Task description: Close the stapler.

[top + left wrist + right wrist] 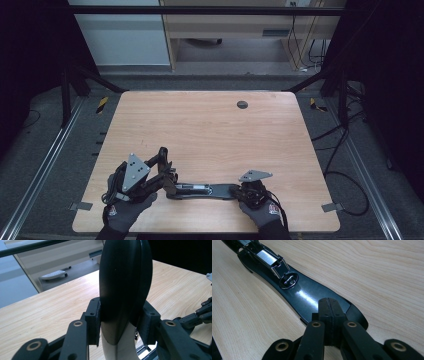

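1. The left gripper (pixel 167 181) has its jaws pinching the black top arm (pixel 125 285) of an opened stapler (pixel 200 190). In the left gripper view the pads sit on the two flanks of that rounded arm, which rises between them, with a paler strip showing at its underside.

2. The right gripper (pixel 240 192) has its jaws pressed together, pad against pad. In the right gripper view their tips rest over the rounded end of the stapler's base (pixel 312 300); whether they press down on it I cannot tell for sure.

3. The stapler lies on the table (pixel 210 130) near its front edge, between the two gloved hands.

4. Handling, as a judgement: it should be stiff and moderately heavy, with hard plastic shells over metal. The glossy base looks slippery, so a hold across narrow flanks seems safer than on broad curved faces. The hinge makes the two halves swing, so each wants its own steadying.

5. The shiny staple channel (pixel 268 258) and the round anvil plate (pixel 289 280) are bare metal and look like poor places to grip.

6. The opened stapler's long axis runs left to right across the table in the high view. The base's rounded end points to the person's right and the hinge end to the left, where the top arm tilts up.
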Demonstrator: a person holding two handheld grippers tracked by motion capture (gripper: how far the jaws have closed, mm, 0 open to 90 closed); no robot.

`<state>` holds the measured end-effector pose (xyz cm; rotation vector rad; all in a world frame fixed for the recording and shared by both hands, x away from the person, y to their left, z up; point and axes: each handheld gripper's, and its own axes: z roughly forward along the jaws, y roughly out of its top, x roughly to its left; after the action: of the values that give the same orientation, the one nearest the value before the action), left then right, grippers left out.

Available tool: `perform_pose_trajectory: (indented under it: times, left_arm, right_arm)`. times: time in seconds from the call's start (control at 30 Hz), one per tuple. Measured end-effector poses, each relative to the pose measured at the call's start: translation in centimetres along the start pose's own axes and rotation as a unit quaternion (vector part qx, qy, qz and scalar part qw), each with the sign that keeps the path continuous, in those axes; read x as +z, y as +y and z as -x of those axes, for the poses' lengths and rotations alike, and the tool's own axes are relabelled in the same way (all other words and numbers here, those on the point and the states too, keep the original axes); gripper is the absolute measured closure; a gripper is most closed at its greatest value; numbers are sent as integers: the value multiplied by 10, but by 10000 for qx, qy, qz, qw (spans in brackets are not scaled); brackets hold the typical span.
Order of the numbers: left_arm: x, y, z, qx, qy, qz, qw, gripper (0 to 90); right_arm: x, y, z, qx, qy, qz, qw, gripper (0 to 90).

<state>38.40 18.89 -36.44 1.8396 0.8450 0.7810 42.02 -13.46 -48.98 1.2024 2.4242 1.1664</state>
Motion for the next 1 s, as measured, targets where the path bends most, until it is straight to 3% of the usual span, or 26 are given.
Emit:
perform_pose_trajectory:
  times: [1.0]
  left_arm:
    - [7,3,12,145,23,-49,9999,578]
  right_arm:
    - [0,0,0,1,0,7,10000,900]
